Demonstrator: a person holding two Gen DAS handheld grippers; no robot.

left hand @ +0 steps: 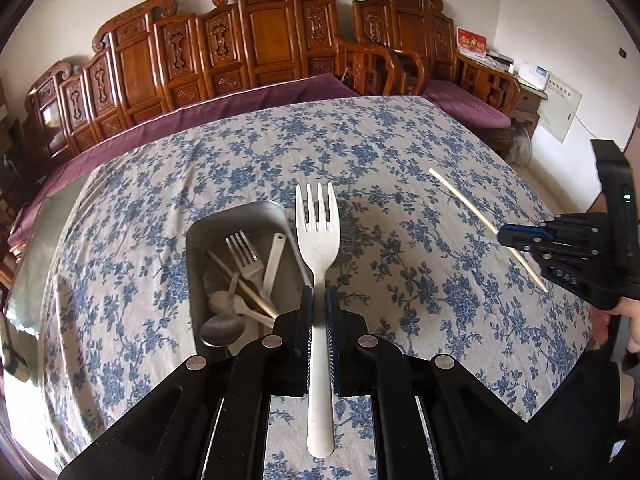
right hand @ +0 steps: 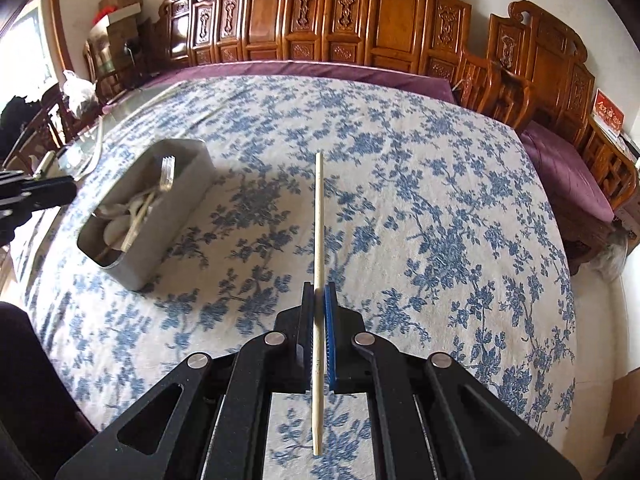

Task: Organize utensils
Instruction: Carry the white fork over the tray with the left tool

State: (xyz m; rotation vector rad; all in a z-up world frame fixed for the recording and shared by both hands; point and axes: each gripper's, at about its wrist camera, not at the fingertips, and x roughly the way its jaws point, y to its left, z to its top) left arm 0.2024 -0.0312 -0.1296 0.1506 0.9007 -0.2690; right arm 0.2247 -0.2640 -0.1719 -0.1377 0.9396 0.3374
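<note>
My left gripper [left hand: 319,294] is shut on the handle of a white plastic fork [left hand: 318,232], tines pointing away, held above the table just right of a grey metal bin [left hand: 196,240]. The bin holds several utensils: a metal fork [left hand: 244,254], spoons and a chopstick. My right gripper [right hand: 319,290] is shut on a pale wooden chopstick [right hand: 318,220] that points straight ahead, above the floral cloth. The bin [right hand: 188,196] lies off to its left. In the left wrist view the right gripper [left hand: 505,237] shows at the right edge with the chopstick [left hand: 460,200].
A blue floral tablecloth [left hand: 400,152] covers the table. A carved wooden bench [left hand: 240,48] with purple cushions runs along the far edge. A person's hand [left hand: 628,316] shows at the right. Part of the left gripper [right hand: 36,194] juts in at the right wrist view's left edge.
</note>
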